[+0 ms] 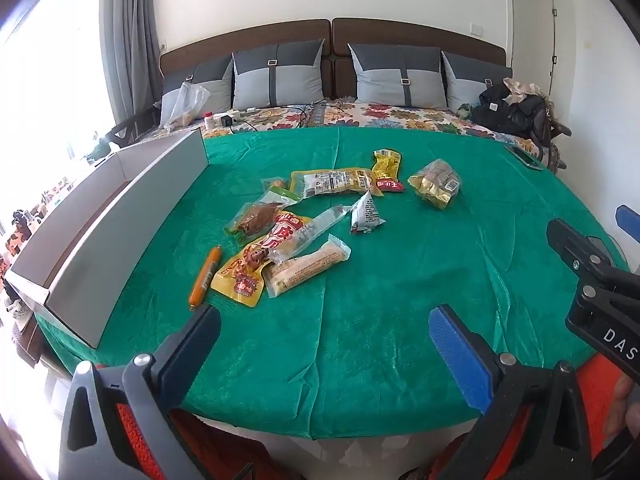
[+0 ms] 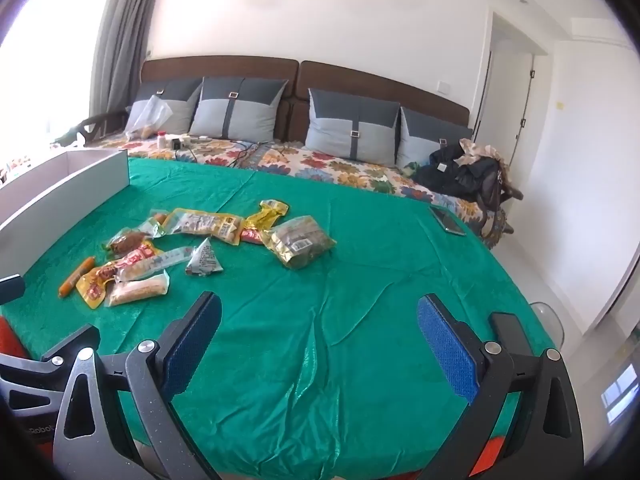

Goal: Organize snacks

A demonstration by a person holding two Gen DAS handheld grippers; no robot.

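Both tools hang wide and empty, left tool [image 1: 324, 344] and right tool [image 2: 318, 338], short of the snacks [image 1: 296, 224] heaped beside the box [image 1: 132, 216] on the green tabletop [image 1: 400, 280] (those overlapping slippery wrappers could easily drag a neighbour along).

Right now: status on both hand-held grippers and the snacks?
Left hand-held gripper open, empty. Right hand-held gripper open, empty. Snacks loose on green cloth, none in grey box. Nothing blocking.
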